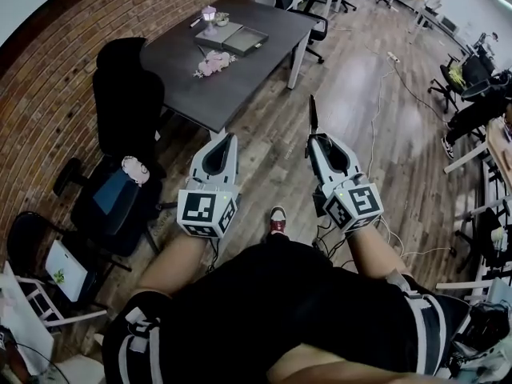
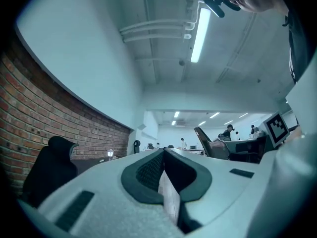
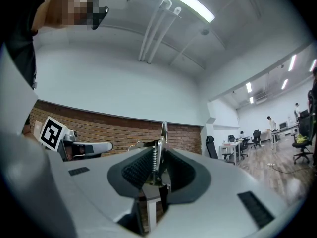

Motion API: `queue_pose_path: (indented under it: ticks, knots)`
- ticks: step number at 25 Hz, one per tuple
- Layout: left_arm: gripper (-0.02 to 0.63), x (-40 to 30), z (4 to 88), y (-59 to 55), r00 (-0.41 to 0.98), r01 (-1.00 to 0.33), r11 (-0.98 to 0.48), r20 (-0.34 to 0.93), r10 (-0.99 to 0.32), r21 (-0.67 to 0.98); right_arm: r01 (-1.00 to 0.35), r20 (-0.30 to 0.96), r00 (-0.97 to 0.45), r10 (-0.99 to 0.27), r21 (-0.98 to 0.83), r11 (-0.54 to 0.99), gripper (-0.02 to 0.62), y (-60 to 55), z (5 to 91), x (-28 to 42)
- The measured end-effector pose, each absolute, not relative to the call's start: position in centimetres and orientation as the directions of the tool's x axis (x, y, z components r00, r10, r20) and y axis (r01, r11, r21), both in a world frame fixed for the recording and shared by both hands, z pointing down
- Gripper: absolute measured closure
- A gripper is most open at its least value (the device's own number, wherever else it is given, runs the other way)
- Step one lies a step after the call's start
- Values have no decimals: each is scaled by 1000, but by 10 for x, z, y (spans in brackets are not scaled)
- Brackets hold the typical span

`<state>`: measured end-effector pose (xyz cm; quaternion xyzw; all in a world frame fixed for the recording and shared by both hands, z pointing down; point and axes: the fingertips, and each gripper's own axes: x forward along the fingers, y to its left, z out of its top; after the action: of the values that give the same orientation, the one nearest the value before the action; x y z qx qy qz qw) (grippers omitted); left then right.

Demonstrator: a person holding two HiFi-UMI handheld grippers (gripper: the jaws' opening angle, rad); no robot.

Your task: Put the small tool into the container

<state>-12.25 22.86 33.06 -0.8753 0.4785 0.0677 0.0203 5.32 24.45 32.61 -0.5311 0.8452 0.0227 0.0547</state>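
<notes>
An open office has a brick wall [image 1: 96,22] on the left and a wood floor [image 1: 360,110]. Ahead stands a dark table [image 1: 264,70], with a black chair [image 1: 128,94] just beside it. On the table lies 1 flat dark container [image 1: 260,35]; its contents are too small to tell. Pink items [image 1: 213,64] lie near it. The right gripper [image 1: 316,141] clamps the small tool [image 1: 313,117], a sprung metal piece pointing upward, in the air well apart from the table. The left gripper [image 1: 230,139] has its jaws closed together, with nothing between them.
</notes>
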Motion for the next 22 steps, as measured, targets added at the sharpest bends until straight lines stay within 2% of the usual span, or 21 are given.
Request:
queue_pose_path:
  ticks: [22]
  knots:
    - [597,-114,346,192,517,-854,-520,-93,-851,17,-882,-97,-462,-881,-56,469,508,199,345,61]
